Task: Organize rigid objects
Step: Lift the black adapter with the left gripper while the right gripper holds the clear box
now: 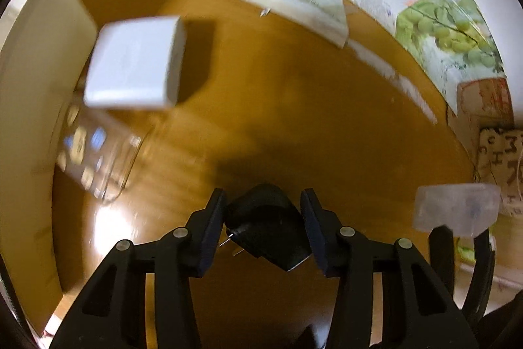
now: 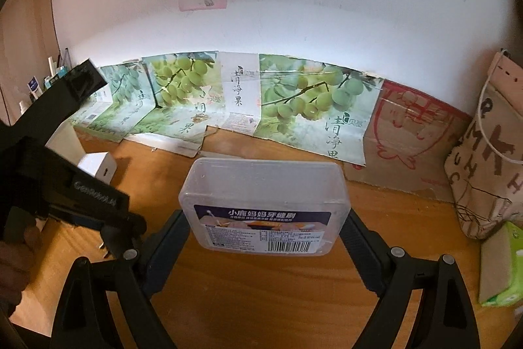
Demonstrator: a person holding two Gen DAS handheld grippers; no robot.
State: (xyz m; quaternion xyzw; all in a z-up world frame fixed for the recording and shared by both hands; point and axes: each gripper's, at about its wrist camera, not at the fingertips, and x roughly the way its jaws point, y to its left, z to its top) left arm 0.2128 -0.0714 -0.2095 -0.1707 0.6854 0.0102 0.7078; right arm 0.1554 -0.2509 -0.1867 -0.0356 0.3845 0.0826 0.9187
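Left wrist view: I am closing my left claw (image 1: 263,226) around a small black plastic plug adapter (image 1: 266,226).
My right claw (image 2: 265,229) is gripping a translucent rectangular plastic box (image 2: 264,201) above the wooden counter (image 2: 261,290).

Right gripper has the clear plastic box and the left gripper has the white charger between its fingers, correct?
Not quite. The right gripper does hold the clear plastic box, but the left wrist view shows a black plug adapter between the left gripper fingers. The white charger lies apart on the wooden table.
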